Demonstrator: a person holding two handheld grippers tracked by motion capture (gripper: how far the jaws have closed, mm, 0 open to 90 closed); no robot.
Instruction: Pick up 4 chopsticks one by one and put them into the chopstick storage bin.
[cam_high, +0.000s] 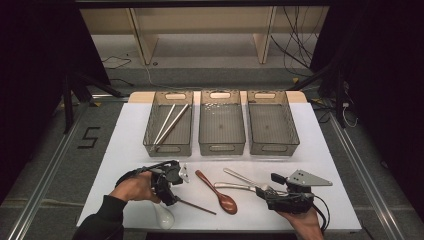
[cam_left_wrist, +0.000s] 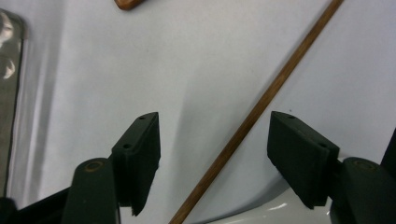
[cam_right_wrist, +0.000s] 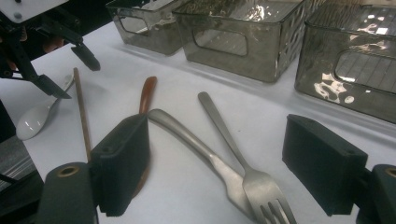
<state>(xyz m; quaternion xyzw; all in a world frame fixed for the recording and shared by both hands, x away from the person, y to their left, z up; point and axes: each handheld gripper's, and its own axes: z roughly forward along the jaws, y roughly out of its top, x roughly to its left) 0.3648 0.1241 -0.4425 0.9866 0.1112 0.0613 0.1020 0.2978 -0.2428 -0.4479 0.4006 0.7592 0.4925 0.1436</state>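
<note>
The left gripper hangs over the near left part of the white table, its jaws spread apart on either side of a brown chopstick that lies flat on the table between them; the pads do not touch it. A white spoon lies just near of that gripper, by the table's near edge. The right gripper rests at the near right with jaws released, a metal fork and a metal spoon lying crossed in front of it. A brown wooden spoon lies in the middle. Three grey bins stand along the far side; the left one holds two pale chopsticks
</note>
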